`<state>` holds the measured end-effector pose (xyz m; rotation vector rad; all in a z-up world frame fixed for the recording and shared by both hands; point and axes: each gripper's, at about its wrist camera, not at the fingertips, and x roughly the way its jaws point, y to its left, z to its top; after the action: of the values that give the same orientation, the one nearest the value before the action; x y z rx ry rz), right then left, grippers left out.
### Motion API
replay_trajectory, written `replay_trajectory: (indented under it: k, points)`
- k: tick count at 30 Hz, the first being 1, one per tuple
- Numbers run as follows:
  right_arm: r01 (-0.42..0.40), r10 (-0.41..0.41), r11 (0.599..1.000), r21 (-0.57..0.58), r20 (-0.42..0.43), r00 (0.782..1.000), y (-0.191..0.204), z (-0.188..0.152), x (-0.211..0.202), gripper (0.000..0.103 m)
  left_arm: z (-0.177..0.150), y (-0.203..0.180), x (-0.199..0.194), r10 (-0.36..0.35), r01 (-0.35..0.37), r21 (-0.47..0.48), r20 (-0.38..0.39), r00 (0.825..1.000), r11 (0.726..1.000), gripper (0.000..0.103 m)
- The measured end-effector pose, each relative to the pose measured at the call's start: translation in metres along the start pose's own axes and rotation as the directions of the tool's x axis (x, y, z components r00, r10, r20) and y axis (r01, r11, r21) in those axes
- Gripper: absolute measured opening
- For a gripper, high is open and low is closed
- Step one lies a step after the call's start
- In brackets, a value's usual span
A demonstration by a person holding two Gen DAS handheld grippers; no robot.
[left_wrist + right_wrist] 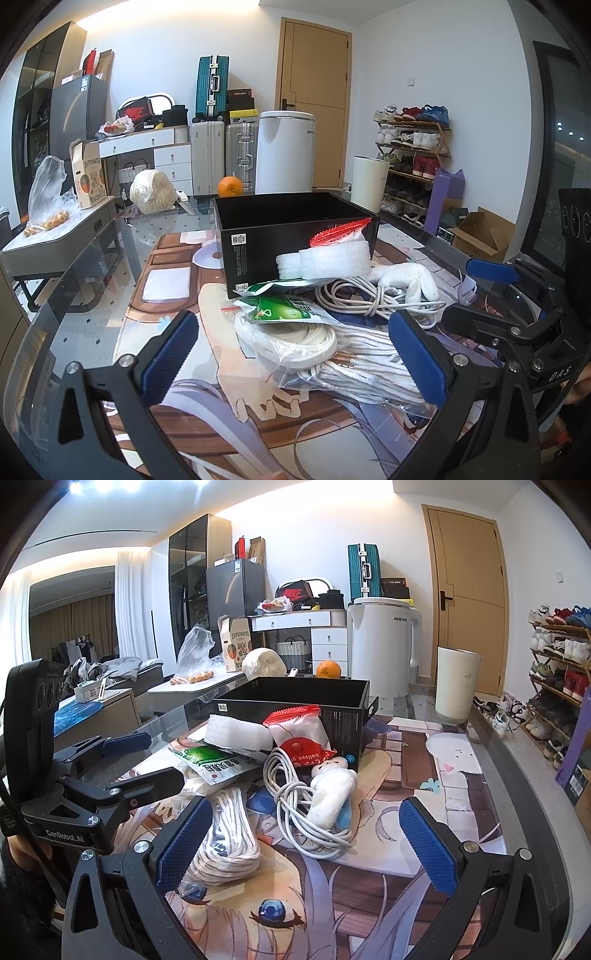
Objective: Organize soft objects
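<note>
My jaws stand wide apart on both sides, gripping nothing.

From the left wrist, my left gripper [295, 350] hovers over the pile, its blue pads straddling a clear bag of white rope [317, 350] without touching it. I judge that bag light and slippery; the plastic will slide, so I would close across the thick middle of the bundle, not on loose film. On top of it lies a green snack packet [284, 308], thin and crinkly; its print is too small to read here. Behind sit white foam rolls [325, 262], almost weightless and easily crushed, so a gentle squeeze should do. A red-edged packet [340, 232] reads "Made in China". The black box [266, 229], open at the top, is likely where these go. My right gripper [491, 284] shows at the right edge, also spread.

From the right wrist, my right gripper [303, 834] hangs over a coiled white cable [299, 805], springy and prone to unravel; I would pinch where the loops cross. Touching it is a small white plush toy [332, 790], soft and forgiving, best taken round its body. The red and white packet [299, 734] leaning on the box reads "balloon". A carton [236, 646] far back says "KUMQUAT", the white appliance [384, 646] "AUX", a shoebox [293, 590] carries the Nike mark, and my left gripper's frame says "GenRobot.AI".
</note>
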<state>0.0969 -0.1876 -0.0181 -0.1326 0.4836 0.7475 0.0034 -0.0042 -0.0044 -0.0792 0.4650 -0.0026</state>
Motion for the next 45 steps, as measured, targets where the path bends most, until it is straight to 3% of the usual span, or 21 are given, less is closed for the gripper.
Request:
replay_trajectory:
  k: [45]
  points:
    - [0.004, -0.004, 1.0, -0.011, -0.002, 1.0, 0.0007, -0.0023, 0.0014, 0.103, -0.0014, -0.0016, 0.0005, 0.005, -0.005, 0.012, -0.005, 1.0, 1.0, 0.103]
